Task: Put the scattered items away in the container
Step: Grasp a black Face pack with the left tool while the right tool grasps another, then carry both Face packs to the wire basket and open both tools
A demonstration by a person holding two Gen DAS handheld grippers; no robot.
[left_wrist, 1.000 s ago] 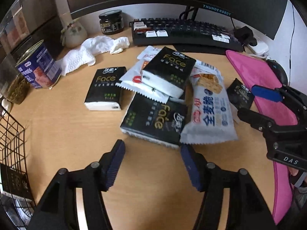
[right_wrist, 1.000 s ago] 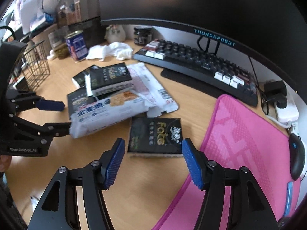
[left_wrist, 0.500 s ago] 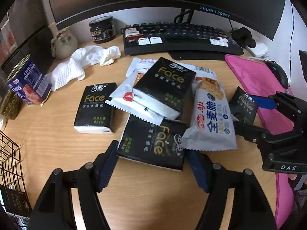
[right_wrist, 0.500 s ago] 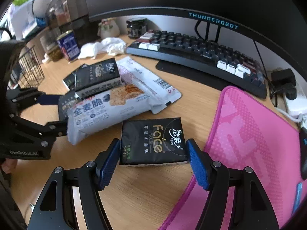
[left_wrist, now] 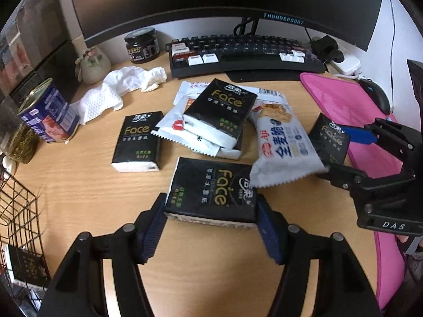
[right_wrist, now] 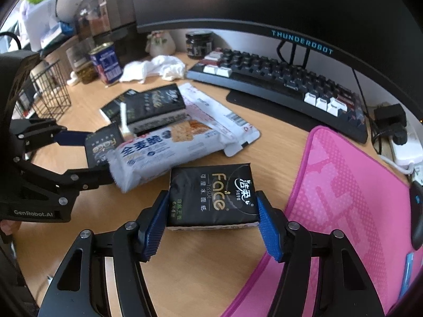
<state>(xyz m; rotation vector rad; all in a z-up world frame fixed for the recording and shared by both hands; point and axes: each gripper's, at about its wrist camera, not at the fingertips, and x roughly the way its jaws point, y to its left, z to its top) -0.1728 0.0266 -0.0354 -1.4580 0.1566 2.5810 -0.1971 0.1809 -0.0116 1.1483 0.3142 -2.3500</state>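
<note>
Several black "Face" tissue packs and snack packets lie scattered on the wooden desk. My left gripper [left_wrist: 211, 199] has its jaws closing on a tissue pack [left_wrist: 211, 179]; both blue pads touch its sides. A white cracker packet [left_wrist: 283, 148] overlaps that pack's far right corner. My right gripper [right_wrist: 212, 195] is also closing, with its pads against another tissue pack [right_wrist: 211, 185] beside the pink mat [right_wrist: 343, 198]. Each gripper shows in the other's view: the right gripper [left_wrist: 333, 149], the left gripper [right_wrist: 97, 155]. The black wire basket [left_wrist: 15, 211] stands at the left edge.
Two more tissue packs [left_wrist: 137, 140] [left_wrist: 219, 111] and white sachets [left_wrist: 179, 129] lie mid-desk. Behind them are a keyboard [left_wrist: 246, 52], a monitor, a jar [left_wrist: 142, 45], crumpled paper [left_wrist: 127, 82] and a blue tin [left_wrist: 47, 116]. A mouse [left_wrist: 378, 95] sits at the right.
Both grippers have moved forward over their tissue packs. The packs, which lay ahead of the open fingers, now sit between the pads, and the gaps beside them have closed.
</note>
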